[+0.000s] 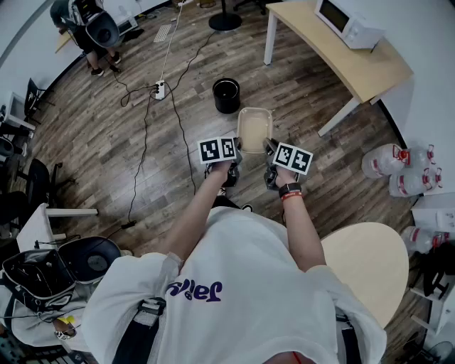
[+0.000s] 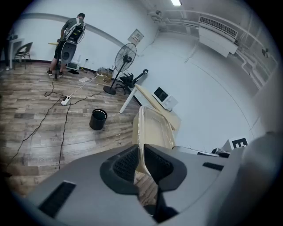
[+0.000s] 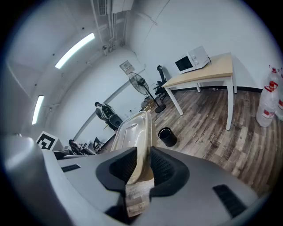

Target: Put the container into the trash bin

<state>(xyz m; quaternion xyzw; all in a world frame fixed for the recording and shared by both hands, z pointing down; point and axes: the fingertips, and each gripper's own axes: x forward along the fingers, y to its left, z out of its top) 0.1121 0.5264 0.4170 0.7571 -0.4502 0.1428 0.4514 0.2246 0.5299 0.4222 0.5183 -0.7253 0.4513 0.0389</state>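
A clear, beige-tinted plastic container (image 1: 254, 129) hangs in the air in front of me, carried between both grippers. My left gripper (image 1: 232, 151) is shut on its left rim; in the left gripper view the thin rim of the container (image 2: 152, 128) is pinched between the black pads. My right gripper (image 1: 271, 148) is shut on the right rim, and the container (image 3: 132, 132) with a paper label shows between its pads. The black trash bin (image 1: 226, 95) stands on the wood floor just beyond the container; it also shows as the trash bin (image 2: 98, 119) and the trash bin (image 3: 167, 136).
A light wooden table (image 1: 341, 50) with a white microwave (image 1: 348, 21) stands to the right of the bin. Cables and a power strip (image 1: 161, 89) cross the floor at left. Water jugs (image 1: 398, 167) sit at right. A person (image 1: 89, 32) stands far left. A round table (image 1: 370, 259) is near my right.
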